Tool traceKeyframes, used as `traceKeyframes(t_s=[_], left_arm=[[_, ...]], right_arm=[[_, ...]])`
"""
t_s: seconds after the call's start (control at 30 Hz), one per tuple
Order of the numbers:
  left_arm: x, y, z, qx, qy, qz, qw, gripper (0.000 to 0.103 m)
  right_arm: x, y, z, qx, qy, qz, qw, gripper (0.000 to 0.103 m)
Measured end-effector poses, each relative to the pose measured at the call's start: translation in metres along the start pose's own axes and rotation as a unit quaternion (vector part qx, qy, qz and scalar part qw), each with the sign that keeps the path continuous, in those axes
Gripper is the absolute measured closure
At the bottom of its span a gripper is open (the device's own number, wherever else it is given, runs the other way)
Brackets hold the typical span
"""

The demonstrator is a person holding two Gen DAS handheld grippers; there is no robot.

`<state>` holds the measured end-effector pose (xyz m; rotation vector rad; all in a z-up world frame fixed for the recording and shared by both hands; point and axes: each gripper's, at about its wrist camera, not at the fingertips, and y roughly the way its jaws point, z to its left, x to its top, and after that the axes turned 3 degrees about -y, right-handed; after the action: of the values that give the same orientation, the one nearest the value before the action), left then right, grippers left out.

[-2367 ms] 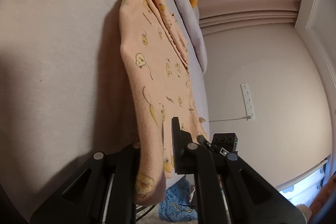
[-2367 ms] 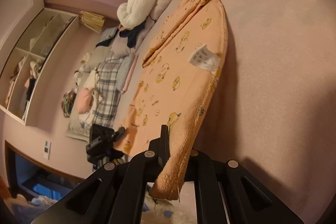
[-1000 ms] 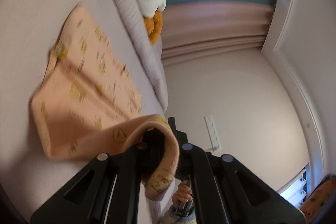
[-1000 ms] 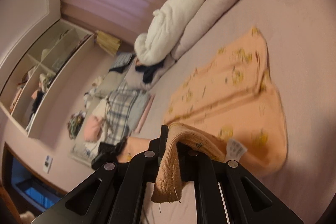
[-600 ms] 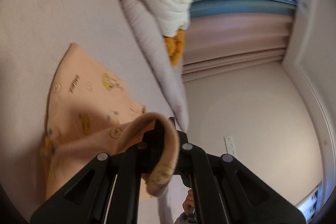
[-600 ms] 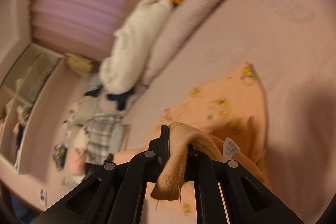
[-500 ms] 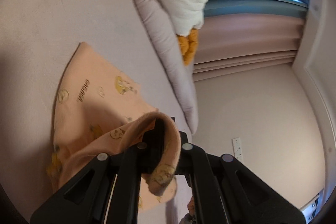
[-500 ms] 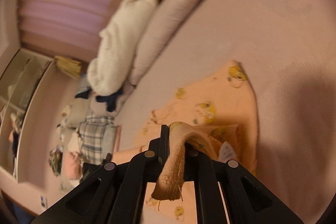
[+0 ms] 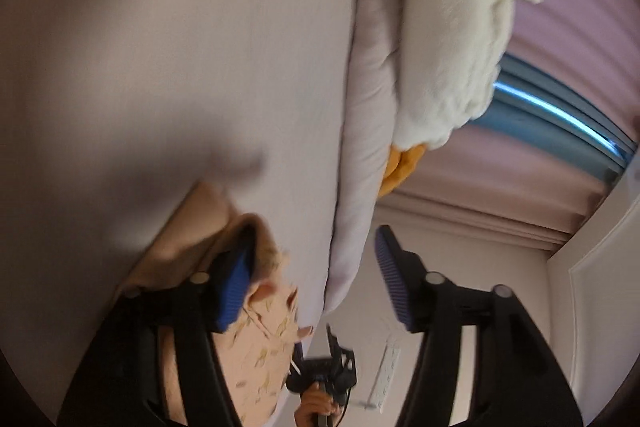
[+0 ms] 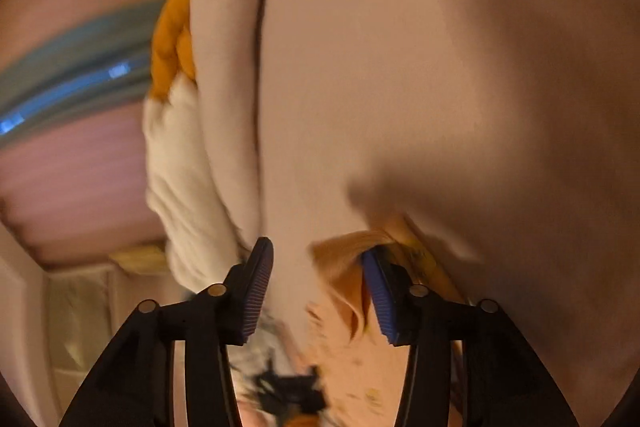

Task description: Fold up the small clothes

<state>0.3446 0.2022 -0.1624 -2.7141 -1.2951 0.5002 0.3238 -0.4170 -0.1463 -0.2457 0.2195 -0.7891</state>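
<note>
On the pink bed [image 9: 200,47] near both grippers lies the peach garment [image 9: 260,343]; left gripper [image 9: 312,283] and right gripper [image 10: 316,291] have just opened, jaws spread, cloth released. No writing is legible.

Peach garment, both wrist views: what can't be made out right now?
- Peach garment, left wrist view: most of it hidden behind the left gripper; fold shape unreadable.
- Same garment, right wrist view: motion blur plus the right gripper covering it; edge alignment unclear.
- Garment print: smeared in both views.
- Other handheld gripper, left wrist view: small, cut by the bottom edge.
- Both jaws have just been opening; no cloth pinched.
</note>
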Motion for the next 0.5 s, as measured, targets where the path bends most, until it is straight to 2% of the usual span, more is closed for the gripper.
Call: traceKeyframes(t_s=[0.07,0.17,0.23,0.3,0.37,0.47,0.5], left_arm=[[0.006,-0.015,-0.006,-0.011,0.018,-0.036,0.9991,0.037],[0.014,-0.037,-0.005,-0.034,0.010,-0.064,0.9973,0.035],[0.013,-0.040,-0.009,-0.009,0.029,-0.063,0.9976,0.035],[0.008,-0.041,-0.017,0.025,0.071,-0.048,0.9960,0.035],[-0.004,-0.046,-0.020,0.048,0.112,-0.030,0.9921,0.036],[-0.033,-0.050,-0.024,0.057,0.181,0.008,0.9818,0.036],[-0.044,-0.050,-0.026,0.062,0.205,0.023,0.9766,0.036]], right_arm=[[0.002,-0.010,0.006,0.008,-0.031,-0.019,0.999,0.054],[0.001,-0.032,0.013,0.022,-0.073,-0.044,0.996,0.053],[-0.004,-0.045,0.016,0.020,-0.099,-0.043,0.994,0.053],[-0.013,-0.055,0.024,-0.005,-0.155,-0.031,0.987,0.053],[-0.027,-0.061,0.031,-0.039,-0.214,-0.014,0.976,0.053],[-0.060,-0.069,0.038,-0.086,-0.315,0.019,0.945,0.053],[-0.077,-0.071,0.037,-0.100,-0.355,0.035,0.929,0.053]])
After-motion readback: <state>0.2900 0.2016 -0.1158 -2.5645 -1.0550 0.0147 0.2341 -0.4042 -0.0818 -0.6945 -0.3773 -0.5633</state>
